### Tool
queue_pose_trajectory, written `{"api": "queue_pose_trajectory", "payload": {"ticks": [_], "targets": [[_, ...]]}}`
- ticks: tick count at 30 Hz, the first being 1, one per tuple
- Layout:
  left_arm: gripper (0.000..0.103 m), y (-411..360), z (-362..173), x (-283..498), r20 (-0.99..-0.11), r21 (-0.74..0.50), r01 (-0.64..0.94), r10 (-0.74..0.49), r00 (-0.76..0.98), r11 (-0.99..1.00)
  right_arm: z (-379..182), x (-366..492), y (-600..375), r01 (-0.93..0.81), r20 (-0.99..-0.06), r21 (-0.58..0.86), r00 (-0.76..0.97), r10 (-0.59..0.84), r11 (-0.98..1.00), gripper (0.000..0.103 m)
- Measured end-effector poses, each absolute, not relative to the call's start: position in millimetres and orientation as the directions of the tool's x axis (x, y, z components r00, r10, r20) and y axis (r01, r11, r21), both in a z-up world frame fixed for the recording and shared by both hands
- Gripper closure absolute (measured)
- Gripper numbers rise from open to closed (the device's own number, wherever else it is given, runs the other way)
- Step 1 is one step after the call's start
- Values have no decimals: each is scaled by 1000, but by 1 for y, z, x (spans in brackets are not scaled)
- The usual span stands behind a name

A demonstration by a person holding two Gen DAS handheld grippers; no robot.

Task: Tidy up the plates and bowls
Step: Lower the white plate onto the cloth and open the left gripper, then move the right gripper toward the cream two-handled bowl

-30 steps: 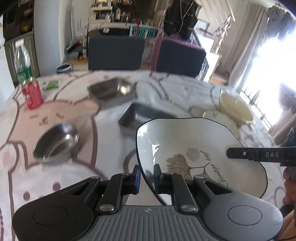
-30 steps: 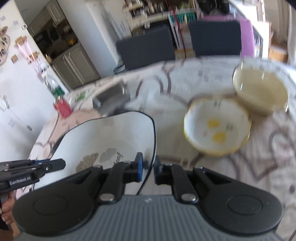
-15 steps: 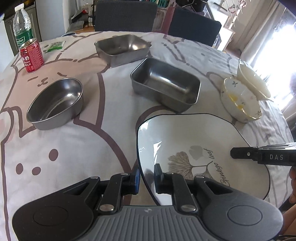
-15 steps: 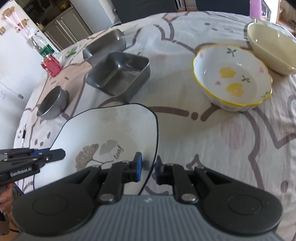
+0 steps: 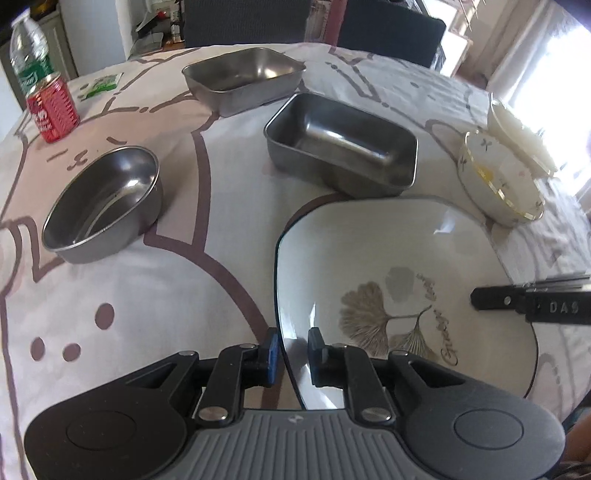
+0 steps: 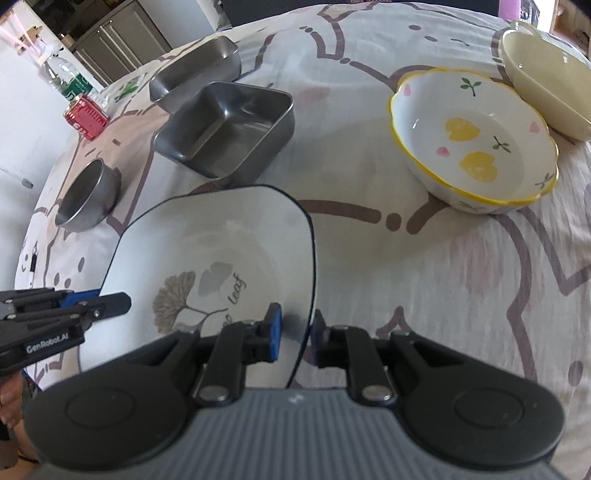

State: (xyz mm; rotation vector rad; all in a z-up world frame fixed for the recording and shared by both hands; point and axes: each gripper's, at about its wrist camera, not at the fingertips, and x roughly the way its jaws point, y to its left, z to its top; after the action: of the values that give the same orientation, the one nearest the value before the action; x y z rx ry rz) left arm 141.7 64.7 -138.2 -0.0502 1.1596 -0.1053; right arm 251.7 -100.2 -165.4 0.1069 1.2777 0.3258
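Note:
A white plate with a dark rim and a ginkgo leaf print is held by both grippers above the near part of the table. My left gripper is shut on the plate's left rim. My right gripper is shut on the plate at its right rim. A flowered bowl with a yellow rim and a cream bowl stand at the right. Two steel rectangular trays and a round steel bowl stand further back and left.
A red can and a water bottle stand at the far left edge. A green packet lies beside them. The table has a patterned cloth. Dark chairs stand behind the table.
Both grippers have tilted downward and lowered with the plate still held between them; the table and its dishes now fill the views.

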Motion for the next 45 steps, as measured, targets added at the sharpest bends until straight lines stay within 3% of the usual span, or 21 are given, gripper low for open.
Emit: {"api": "queue_pose_trajectory", "payload": {"ticks": [5, 22, 25, 33, 40, 42, 44, 45], "targets": [[86, 58, -139, 138, -909, -43, 103, -81, 408, 994, -169, 255, -94, -199, -927, 228, 254, 275, 953, 82], [83, 70, -142, 142, -913, -125, 62, -140, 384, 990, -174, 256, -99, -214, -933, 225, 233, 273, 951, 80], [83, 69, -142, 142, -913, -128, 57, -140, 383, 990, -174, 255, -106, -218, -925, 258, 225, 306, 941, 89], [83, 70, -141, 142, -917, -128, 55, -140, 373, 990, -170, 248, -110, -248, -920, 253, 237, 311, 935, 90], [52, 68, -136, 134, -912, -122, 79, -143, 385, 989, -171, 248, -117, -212, -919, 254, 252, 304, 944, 77], [41, 66, -133, 131, -908, -121, 86, -146, 393, 989, -171, 245, -115, -215, -922, 231, 264, 284, 949, 62], [26, 62, -130, 127, -903, -115, 100, -146, 403, 988, -170, 241, -116, -223, -921, 219, 275, 277, 950, 51], [24, 60, -128, 125, -901, -111, 105, -144, 408, 988, -169, 239, -116, -228, -918, 219, 281, 279, 949, 48]]}}
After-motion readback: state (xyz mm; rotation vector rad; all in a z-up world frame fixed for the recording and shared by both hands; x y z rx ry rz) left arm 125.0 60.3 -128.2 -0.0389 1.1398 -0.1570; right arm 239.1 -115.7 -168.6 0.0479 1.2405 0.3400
